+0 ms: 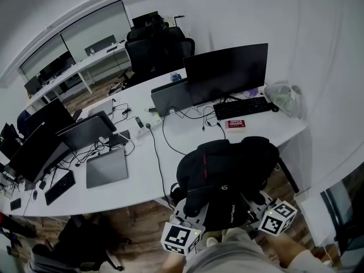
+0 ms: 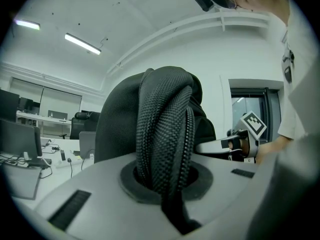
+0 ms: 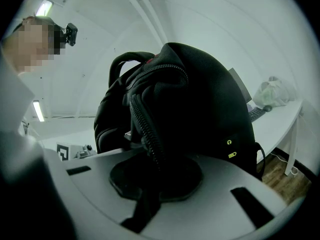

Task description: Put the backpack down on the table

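A black backpack [image 1: 227, 166] hangs in front of me at the near edge of the white table [image 1: 187, 138], partly over it. My left gripper [image 1: 190, 212] is shut on a bunched fold of the backpack [image 2: 167, 129] at its near left side. My right gripper [image 1: 253, 201] is shut on the zipped edge of the backpack [image 3: 165, 109] at its near right side. The fabric fills both gripper views and hides the fingertips. The backpack's underside is hidden, so I cannot tell whether it rests on the table.
On the table behind the backpack stand a dark monitor [image 1: 226, 73], a black keyboard [image 1: 244, 107], a small red box [image 1: 235, 124] and a plastic bag [image 1: 284, 98]. Cables [image 1: 159, 152], laptops [image 1: 107, 166] and more screens lie to the left. Office chairs [image 1: 156, 47] stand beyond.
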### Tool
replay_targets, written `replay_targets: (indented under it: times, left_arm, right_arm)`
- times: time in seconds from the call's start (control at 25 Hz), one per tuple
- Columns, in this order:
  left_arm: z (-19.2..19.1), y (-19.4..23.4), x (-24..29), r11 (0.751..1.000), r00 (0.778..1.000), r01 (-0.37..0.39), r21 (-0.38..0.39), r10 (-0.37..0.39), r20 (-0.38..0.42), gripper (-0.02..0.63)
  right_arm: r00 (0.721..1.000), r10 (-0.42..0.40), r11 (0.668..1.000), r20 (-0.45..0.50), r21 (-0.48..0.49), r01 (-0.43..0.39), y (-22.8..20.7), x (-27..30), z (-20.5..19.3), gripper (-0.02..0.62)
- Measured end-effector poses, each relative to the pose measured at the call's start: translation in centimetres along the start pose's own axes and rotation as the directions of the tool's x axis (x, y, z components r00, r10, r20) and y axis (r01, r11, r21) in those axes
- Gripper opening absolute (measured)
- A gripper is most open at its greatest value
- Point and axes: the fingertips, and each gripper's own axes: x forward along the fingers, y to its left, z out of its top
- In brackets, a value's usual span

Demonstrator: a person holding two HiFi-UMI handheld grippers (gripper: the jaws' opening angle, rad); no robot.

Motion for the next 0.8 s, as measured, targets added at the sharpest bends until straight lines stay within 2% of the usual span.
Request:
replay_targets:
  times: [0.32, 0.8]
  left_arm:
    - [0.7, 3.1, 2.9, 0.999, 0.999, -0.040, 0.005, 0.040, -0.003, 0.026]
    - [2.6, 8.0, 10.1, 0.993, 0.993, -0.115, 0.002, 0.115, 0.009, 0.026]
  right_arm:
    - [0.999, 0.031, 1.000, -0.016, 0.000, -0.031, -2.2, 3.7, 1.6, 0.025]
    - [0.994, 0.103, 0.994, -0.048, -0.017, -0.104, -7.7, 10.0, 6.5, 0.026]
